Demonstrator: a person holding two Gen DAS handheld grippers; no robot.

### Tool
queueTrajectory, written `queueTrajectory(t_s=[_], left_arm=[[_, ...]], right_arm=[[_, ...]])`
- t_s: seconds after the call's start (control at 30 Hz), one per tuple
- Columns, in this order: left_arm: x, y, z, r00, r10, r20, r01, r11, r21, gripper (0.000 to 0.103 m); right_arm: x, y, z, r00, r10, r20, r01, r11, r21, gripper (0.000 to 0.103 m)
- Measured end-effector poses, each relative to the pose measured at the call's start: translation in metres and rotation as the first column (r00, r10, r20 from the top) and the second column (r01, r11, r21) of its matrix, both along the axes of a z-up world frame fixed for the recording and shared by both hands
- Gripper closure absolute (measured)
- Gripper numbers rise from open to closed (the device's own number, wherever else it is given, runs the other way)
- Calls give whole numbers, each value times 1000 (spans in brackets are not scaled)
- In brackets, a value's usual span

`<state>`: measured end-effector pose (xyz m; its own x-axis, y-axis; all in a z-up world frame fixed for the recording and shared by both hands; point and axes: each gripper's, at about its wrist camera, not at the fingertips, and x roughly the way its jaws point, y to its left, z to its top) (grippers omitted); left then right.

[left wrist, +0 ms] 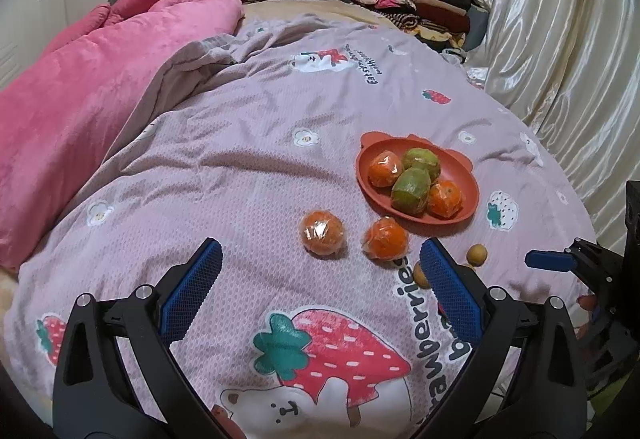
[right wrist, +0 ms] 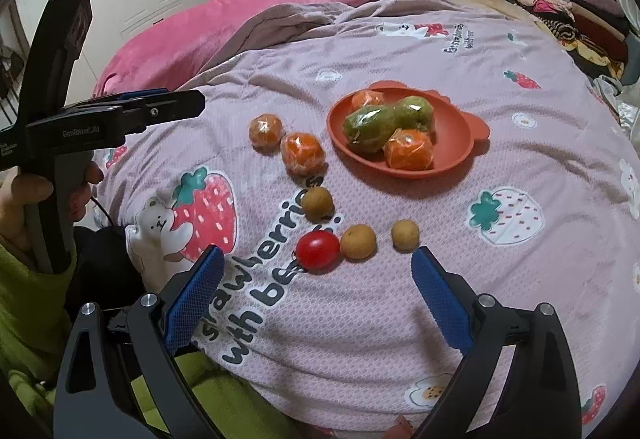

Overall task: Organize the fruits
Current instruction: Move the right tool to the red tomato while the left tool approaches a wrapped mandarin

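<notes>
Two tools, both spread wide, nothing held. Right tool [right wrist: 314,267] hovers over bed quilt [right wrist: 520,119]; cherry tomato [right wrist: 318,249] just ahead between its fingers, three small brown fruits [right wrist: 359,241] near it. Two wrapped oranges [right wrist: 302,153] further ahead, beside orange plate [right wrist: 452,159] holding two oranges, two green fruits. Left tool [left wrist: 320,261] sits just short of the loose oranges.

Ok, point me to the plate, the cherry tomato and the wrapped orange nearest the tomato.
plate [right wrist: 452,155], right wrist view, on the bare floor of the dish by its near rim.
cherry tomato [right wrist: 318,249], right wrist view, on the middle of its red skin.
wrapped orange [right wrist: 302,153], right wrist view, on the middle of the plastic-covered peel.
</notes>
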<state>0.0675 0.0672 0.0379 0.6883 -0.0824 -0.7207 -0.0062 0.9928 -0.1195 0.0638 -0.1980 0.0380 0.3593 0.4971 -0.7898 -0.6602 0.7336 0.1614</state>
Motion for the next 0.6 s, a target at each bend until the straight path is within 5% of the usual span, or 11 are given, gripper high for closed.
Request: queueTrajectory(t_s=[0.6], left_arm=[[4, -1, -15, 999, -3, -33, 4, 1000, 16, 10]], right_arm=[[-9, 10, -18, 998, 33, -46, -33, 999, -7, 9]])
